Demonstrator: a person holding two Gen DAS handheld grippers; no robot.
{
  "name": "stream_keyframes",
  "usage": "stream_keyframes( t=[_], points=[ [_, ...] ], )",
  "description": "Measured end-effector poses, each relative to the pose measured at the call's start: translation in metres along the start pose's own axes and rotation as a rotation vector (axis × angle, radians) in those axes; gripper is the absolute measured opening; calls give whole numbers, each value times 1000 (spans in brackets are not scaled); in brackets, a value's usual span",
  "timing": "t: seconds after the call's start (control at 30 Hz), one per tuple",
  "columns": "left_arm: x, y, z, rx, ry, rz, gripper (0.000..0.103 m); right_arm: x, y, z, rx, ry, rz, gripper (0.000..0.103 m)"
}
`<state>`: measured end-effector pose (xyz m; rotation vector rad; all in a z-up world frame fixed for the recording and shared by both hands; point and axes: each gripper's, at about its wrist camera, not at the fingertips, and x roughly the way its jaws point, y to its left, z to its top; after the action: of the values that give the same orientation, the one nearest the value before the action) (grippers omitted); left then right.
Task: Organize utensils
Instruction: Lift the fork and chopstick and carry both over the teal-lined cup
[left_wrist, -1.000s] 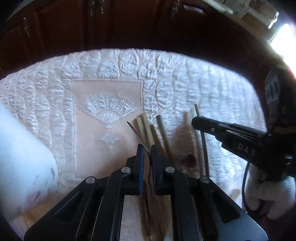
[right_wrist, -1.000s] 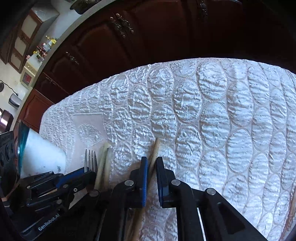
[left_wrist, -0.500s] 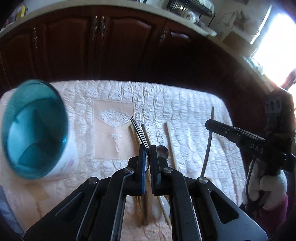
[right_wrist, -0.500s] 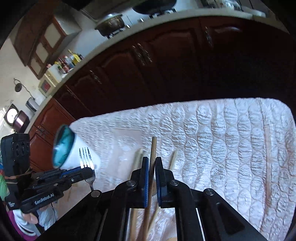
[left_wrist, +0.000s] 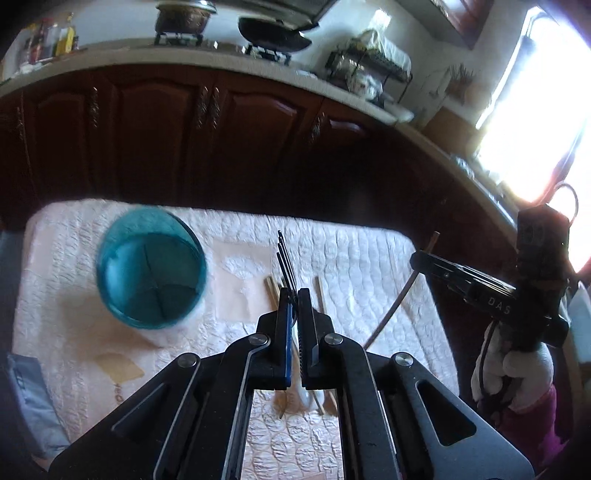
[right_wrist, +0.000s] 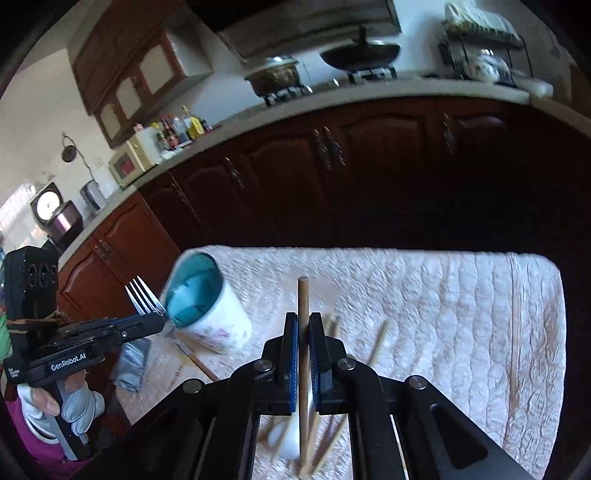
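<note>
Two clamped utensils, steel fork (left_wrist: 286, 264), round wooden chopstick (right_wrist: 303, 332), quilted cloth (right_wrist: 443, 314)

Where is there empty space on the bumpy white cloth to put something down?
The quilted cloth is bare on its right side, from the loose chopsticks to the right edge. It is crowded in the middle with chopsticks and a white spoon, and on the left by the cup.

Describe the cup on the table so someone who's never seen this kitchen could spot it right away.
Start at the table with the white quilted cloth in front of the dark wood cabinets. The cup stands near its left end in the right wrist view, beside the raised fork. It is the only container there: white outside, teal-blue inside, while everything nearby is a thin stick or utensil.
</note>
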<state>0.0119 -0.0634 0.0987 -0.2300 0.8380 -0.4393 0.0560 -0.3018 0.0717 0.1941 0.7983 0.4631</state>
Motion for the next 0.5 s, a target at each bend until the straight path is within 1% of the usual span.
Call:
stream_keyframes(
  t=[0.1, 0.17, 0.23, 0.37, 0.4, 0.5],
  points=[
    [-22, 9, 13, -7, -49, 11, 1, -12, 14, 18, -19, -37, 35, 5],
    [-37, 16, 28, -27, -92, 19, 1, -17, 26, 30, -36, -62, 58, 5],
    [-53, 26, 43, -37, -142, 44, 1, -21, 44, 48, -70, -93, 86, 5],
    [-72, 40, 67, -49, -225, 92, 1, -21, 77, 80, -126, -137, 135, 5],
    [-76, 44, 73, -44, -250, 114, 1, -20, 84, 87, -135, -146, 142, 5],
    [-76, 56, 83, -42, -289, 153, 1, -12, 104, 109, -157, -173, 165, 5]
  ],
)
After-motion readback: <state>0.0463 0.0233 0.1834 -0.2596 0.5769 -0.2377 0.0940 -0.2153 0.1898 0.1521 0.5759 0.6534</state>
